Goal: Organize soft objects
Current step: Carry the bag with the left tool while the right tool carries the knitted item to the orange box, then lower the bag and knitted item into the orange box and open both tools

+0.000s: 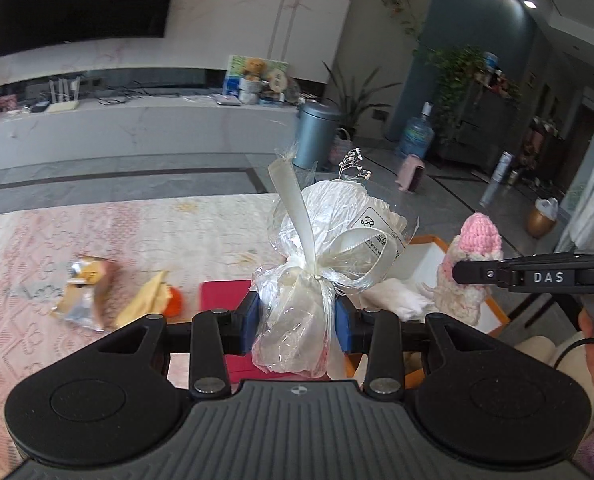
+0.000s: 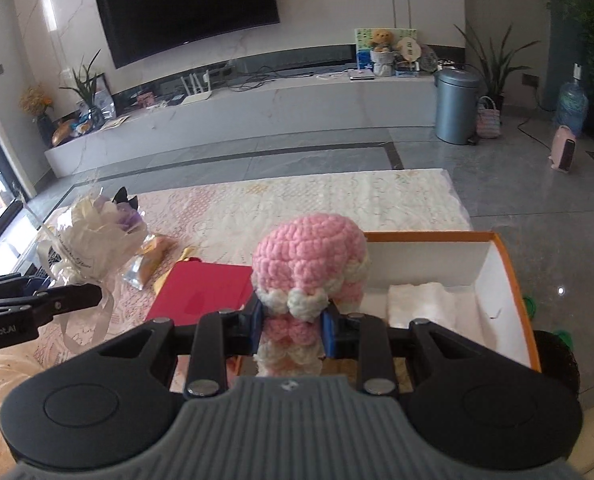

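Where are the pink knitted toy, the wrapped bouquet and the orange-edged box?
pink knitted toy (image 2: 309,256), right wrist view, on its pink head.
wrapped bouquet (image 1: 329,216), left wrist view, on the white wrapping.
orange-edged box (image 2: 429,252), right wrist view, on its white back wall.

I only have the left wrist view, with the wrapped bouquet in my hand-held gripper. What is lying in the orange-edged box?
Observer: A folded white cloth lies on the floor of the orange-edged box.
Operator: Is the right hand-held gripper actually gripping that pink crochet toy?
Observer: Yes, the right hand-held gripper has its blue pads pressed on the pink crochet toy at its narrow lower part.
Operator: Anything tucked inside my bouquet?
Observer: A purple flower shows among the white petals of the wrapped bouquet.
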Demonstrator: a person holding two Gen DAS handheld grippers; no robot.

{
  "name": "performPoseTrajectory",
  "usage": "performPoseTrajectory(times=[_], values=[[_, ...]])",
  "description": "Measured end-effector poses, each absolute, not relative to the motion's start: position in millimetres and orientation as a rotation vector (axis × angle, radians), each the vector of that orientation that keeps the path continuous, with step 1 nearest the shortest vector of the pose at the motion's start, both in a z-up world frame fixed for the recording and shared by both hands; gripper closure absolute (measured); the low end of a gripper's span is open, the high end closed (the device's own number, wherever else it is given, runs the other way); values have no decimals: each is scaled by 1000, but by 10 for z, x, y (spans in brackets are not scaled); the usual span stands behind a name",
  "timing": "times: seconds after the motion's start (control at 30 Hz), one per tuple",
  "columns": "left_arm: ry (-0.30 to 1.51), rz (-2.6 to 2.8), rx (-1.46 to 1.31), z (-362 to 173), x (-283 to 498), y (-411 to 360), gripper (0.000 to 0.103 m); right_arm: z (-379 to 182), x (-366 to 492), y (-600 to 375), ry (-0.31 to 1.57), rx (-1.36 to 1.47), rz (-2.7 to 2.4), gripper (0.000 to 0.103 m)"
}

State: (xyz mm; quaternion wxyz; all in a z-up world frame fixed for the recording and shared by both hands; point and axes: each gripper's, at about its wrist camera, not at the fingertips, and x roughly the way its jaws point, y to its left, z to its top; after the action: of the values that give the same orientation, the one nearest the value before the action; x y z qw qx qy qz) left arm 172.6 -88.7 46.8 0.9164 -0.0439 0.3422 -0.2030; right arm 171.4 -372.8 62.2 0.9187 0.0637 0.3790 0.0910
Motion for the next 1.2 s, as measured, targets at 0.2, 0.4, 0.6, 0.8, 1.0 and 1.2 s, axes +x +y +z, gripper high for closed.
performPoseTrajectory(times=[0.2,0.4,0.6,0.8,1.0,1.2], values=[[776,-499,-91,390,2005,-1325,59,475,1880,-4153,820,176,131,75],[923,-553,-91,87,2312,-1713,60,141,2145,-4472,945,141,97,75],[1013,-582,-98,-198,2506,-1996,60,-273,2424,-4639,1116,36,37,75],[1047,-611,-90,-330,2619,-2258,60,-655,2579,-4626,1263,-60,69,73],[1080,-620,-87,-445,2649,-2411,60,-873,2719,-4639,1337,-97,82,63],[1113,-637,-105,-517,2666,-2534,60,-544,2574,-4712,1231,-93,97,48]])
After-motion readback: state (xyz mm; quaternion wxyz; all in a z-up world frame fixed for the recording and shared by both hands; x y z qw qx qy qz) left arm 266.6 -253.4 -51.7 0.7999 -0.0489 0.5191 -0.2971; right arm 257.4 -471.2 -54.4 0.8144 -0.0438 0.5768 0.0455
